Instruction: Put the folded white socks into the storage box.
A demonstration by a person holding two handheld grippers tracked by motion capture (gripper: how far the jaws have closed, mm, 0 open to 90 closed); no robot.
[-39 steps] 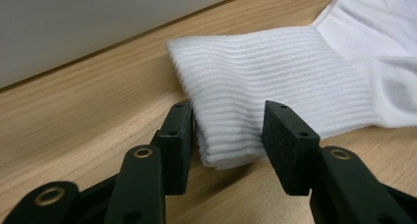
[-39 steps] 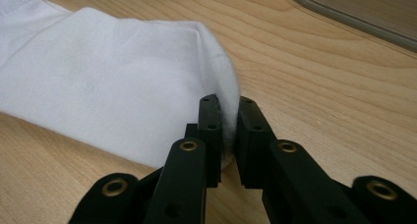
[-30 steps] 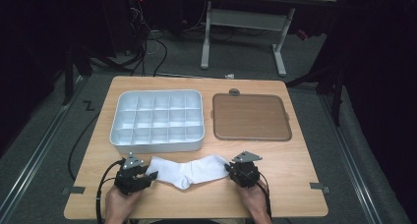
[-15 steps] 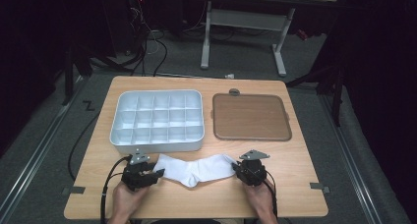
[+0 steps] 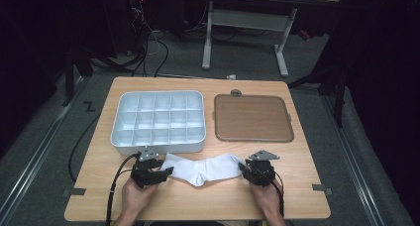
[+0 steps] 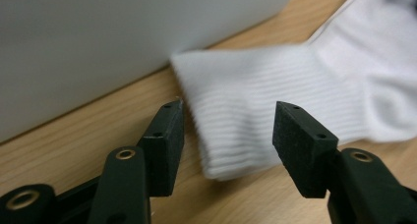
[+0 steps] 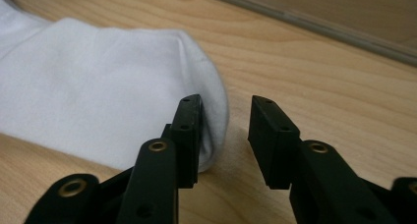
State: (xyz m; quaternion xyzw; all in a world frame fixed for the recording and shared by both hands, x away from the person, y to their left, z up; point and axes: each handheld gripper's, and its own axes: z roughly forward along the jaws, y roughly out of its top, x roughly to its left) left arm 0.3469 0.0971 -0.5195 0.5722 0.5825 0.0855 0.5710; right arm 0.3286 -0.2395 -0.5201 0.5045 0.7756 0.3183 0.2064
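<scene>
A white sock (image 5: 200,169) lies flat along the table's front part between my two grippers. My left gripper (image 5: 167,172) is at its ribbed cuff end. In the left gripper view the cuff (image 6: 246,111) lies between the parted jaws of the left gripper (image 6: 228,130), and the pads stand clear of it. My right gripper (image 5: 243,168) is at the toe end. In the right gripper view the toe (image 7: 123,101) lies beside the left jaw, with bare wood in the gap of the right gripper (image 7: 225,123). Both pairs of jaws have just been opening and stand open.
A white compartment tray (image 5: 117,137) stands just behind the sock on the left, its wall close to the left gripper. A flat brown tray (image 5: 252,118) lies at the back right. The table's front edge (image 5: 198,218) is near the hands.
Both grippers and the sock have shifted slightly to the right. The jaws of both have parted and let go of the sock's ends.
</scene>
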